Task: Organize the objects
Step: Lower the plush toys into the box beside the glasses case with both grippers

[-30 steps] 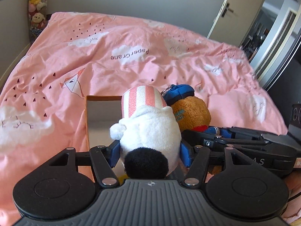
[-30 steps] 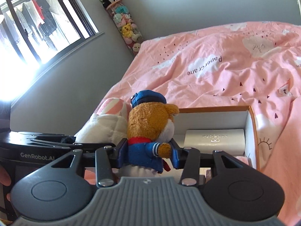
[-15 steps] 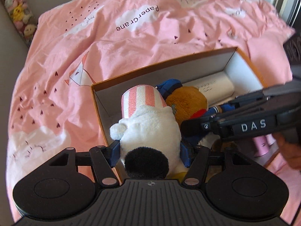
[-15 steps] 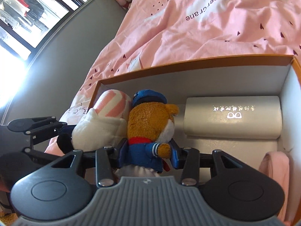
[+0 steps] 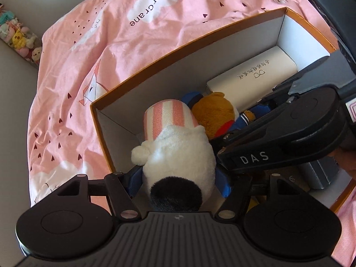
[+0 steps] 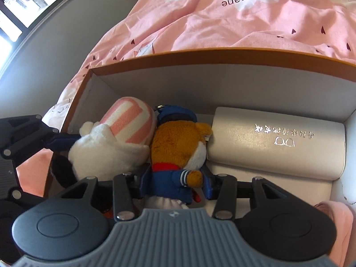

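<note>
My left gripper (image 5: 179,181) is shut on a white plush toy (image 5: 178,151) with a pink striped cap and a black tail. It holds the toy inside the left end of an orange-rimmed white box (image 5: 155,71). My right gripper (image 6: 175,183) is shut on a brown bear plush (image 6: 178,146) in a blue cap and jacket, pressed against the white plush (image 6: 115,142) inside the same box (image 6: 222,54). The bear (image 5: 213,113) shows in the left wrist view beside the right gripper's body.
A white case (image 6: 276,142) with silver lettering lies along the box's far right side, also in the left wrist view (image 5: 251,77). A pink item (image 6: 336,220) and a grey block (image 5: 320,173) sit in the box. The box rests on a pink bedspread (image 5: 111,44).
Both grippers have moved forward and down with their plush toys, from above the box edge to inside the box. The toys now sit low beside the white case.
</note>
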Demonstrator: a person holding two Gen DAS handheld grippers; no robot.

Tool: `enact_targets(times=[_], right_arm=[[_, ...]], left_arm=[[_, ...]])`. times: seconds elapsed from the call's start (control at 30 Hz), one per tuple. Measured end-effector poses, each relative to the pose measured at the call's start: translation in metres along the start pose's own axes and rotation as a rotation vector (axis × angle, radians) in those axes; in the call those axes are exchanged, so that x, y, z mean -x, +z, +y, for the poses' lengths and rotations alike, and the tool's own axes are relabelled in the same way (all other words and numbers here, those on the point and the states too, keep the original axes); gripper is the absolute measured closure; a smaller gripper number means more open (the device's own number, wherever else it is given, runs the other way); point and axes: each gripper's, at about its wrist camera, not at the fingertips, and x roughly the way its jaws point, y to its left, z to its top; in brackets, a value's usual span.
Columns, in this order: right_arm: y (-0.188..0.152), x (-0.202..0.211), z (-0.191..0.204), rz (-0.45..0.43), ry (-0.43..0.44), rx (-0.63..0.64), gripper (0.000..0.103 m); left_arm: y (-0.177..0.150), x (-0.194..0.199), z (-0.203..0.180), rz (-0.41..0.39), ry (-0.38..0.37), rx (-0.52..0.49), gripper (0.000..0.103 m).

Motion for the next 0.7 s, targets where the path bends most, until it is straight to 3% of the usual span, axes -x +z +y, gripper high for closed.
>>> enact_targets(times=[0.27,0.43,0.53,0.6,0.7], right_arm=[[0.000,0.005,-0.003,-0.003,0.001,0.003,0.048],[-0.003,0.026,0.001,-0.024,0.010,0.060,0.048],[-0.009,0.037,0.003,-0.021,0.009,0.099,0.052],[-0.014,0.040,0.005,-0.010,0.003,0.123,0.061],[-0.021,0.039,0.009,-0.004,-0.016,0.160,0.062]], left_arm=[[-0.001,0.004,0.010,-0.022,-0.083,-0.024,0.019],[-0.005,0.026,0.020,-0.076,-0.125,-0.050,0.018],[-0.009,0.039,0.023,-0.084,-0.140,-0.070,0.029],[-0.011,0.042,0.023,-0.098,-0.143,-0.080,0.031],[-0.012,0.039,0.020,-0.134,-0.147,-0.081,0.032]])
